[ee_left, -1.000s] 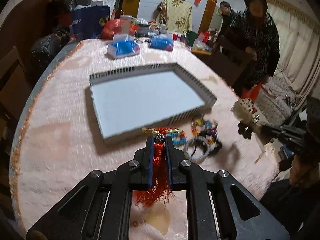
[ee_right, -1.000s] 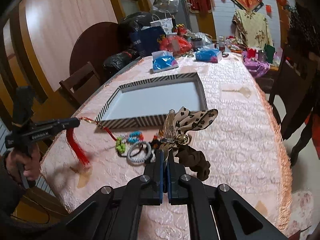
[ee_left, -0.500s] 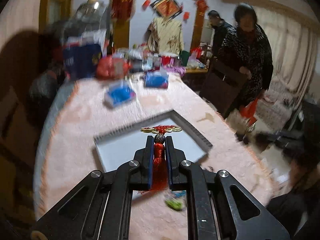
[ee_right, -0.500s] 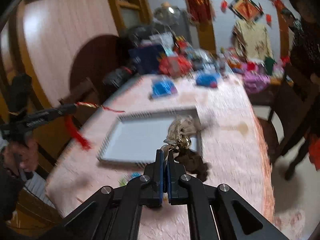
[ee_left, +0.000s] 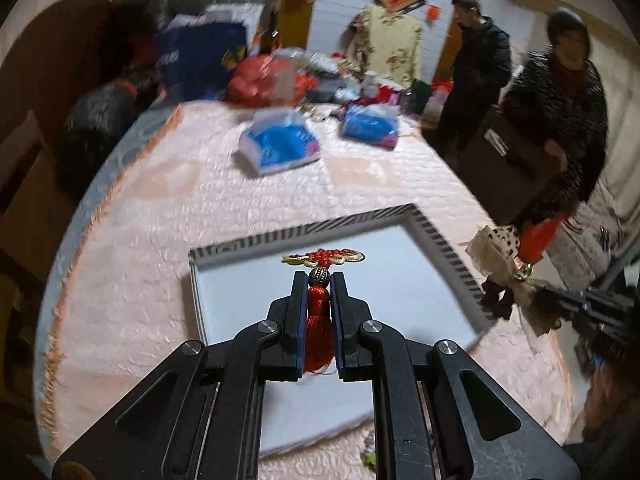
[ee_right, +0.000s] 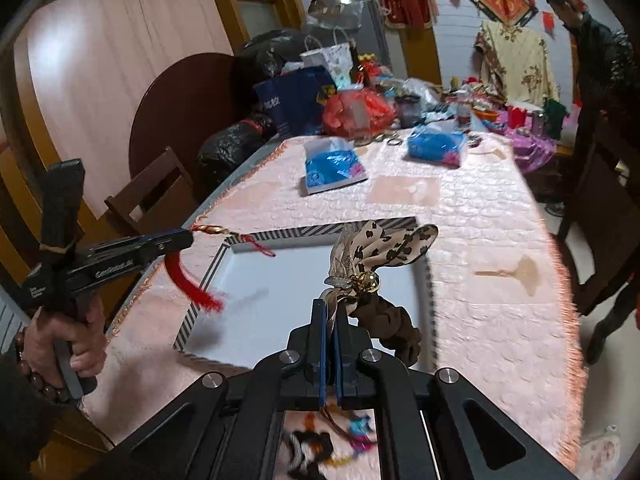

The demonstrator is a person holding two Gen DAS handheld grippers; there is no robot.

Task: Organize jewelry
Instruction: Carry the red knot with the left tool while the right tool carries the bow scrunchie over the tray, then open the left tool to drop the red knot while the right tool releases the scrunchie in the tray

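My left gripper (ee_left: 319,276) is shut on a red tassel charm (ee_left: 319,312) with a gold knot and a metal bead. It holds the charm above the striped-rim white tray (ee_left: 440,240). In the right wrist view the left gripper (ee_right: 188,236) shows over the tray's left rim (ee_right: 208,272), tassel (ee_right: 192,284) hanging. My right gripper (ee_right: 330,304) is shut on a leopard-print bow scrunchie (ee_right: 380,248) above the tray's near part. The scrunchie also shows in the left wrist view (ee_left: 500,256).
Loose bracelets and beads (ee_right: 332,440) lie on the pink tablecloth below my right gripper. Two blue tissue packs (ee_right: 332,164) (ee_right: 436,146) lie beyond the tray, with bags and clutter at the far end. A wooden chair (ee_right: 156,196) stands left. Two people (ee_left: 560,120) stand right.
Both grippers lifted their items off the cloth and moved forward over the tray. The jewelry pile now lies behind and below them.
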